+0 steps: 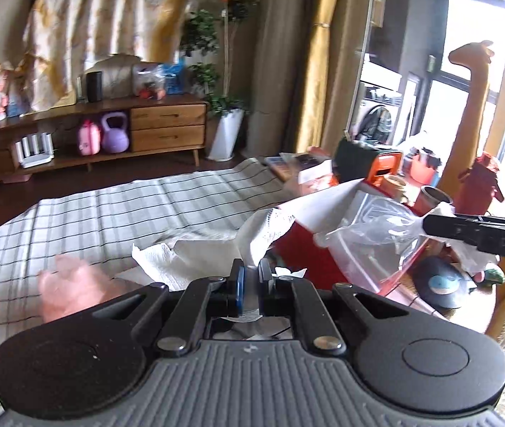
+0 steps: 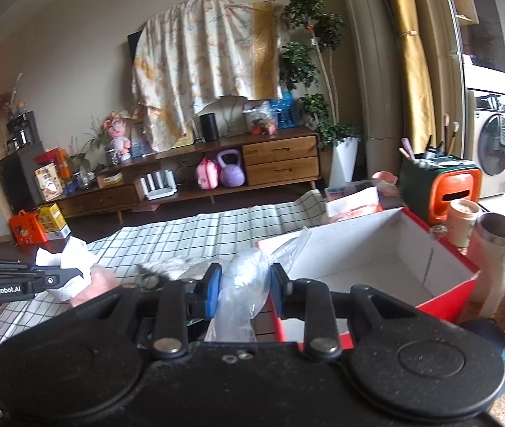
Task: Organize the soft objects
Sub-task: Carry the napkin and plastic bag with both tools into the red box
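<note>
My left gripper (image 1: 250, 272) is shut on a white paper towel (image 1: 195, 252) and holds it above the checked tablecloth (image 1: 110, 213). It shows from the side in the right wrist view (image 2: 78, 272), with the towel (image 2: 65, 256) at its tip. My right gripper (image 2: 245, 283) is shut on a clear plastic bag (image 2: 242, 284) at the near left corner of an open red box with a white inside (image 2: 377, 259). The left wrist view shows the right gripper (image 1: 430, 222) gripping the bag (image 1: 377, 227) over the box (image 1: 302, 245). A pink soft object (image 1: 71, 284) lies blurred on the cloth.
Right of the box stand a steel tumbler (image 2: 494, 249), a cup (image 2: 462, 219) and an orange and green container (image 2: 441, 185). A giraffe toy (image 1: 473, 106) stands at the far right. A wooden sideboard (image 2: 217, 170) lines the back wall.
</note>
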The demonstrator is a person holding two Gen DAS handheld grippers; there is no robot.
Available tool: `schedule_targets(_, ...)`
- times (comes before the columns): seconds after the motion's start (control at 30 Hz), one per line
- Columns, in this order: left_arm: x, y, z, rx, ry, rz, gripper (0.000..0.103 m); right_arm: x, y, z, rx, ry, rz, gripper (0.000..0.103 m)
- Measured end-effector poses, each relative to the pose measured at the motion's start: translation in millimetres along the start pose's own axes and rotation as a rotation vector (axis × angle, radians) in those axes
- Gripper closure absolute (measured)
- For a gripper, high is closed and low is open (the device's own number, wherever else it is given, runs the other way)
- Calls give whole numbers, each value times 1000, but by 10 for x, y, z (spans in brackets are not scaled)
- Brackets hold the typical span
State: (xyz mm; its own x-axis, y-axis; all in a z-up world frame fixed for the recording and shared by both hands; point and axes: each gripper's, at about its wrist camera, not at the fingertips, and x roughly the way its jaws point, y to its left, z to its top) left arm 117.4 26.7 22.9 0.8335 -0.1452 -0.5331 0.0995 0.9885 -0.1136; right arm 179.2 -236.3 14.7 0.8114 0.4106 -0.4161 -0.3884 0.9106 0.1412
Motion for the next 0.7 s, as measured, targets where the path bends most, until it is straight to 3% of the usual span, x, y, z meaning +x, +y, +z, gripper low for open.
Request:
schedule_targets(0.5,799,-1268,480,202,24,-229,96,222,-907,-9,62,16,-145,75)
schedule_targets(0.7,1196,-1567,612,232,53,-282,96,424,-1197,-6,86,32,-178,75)
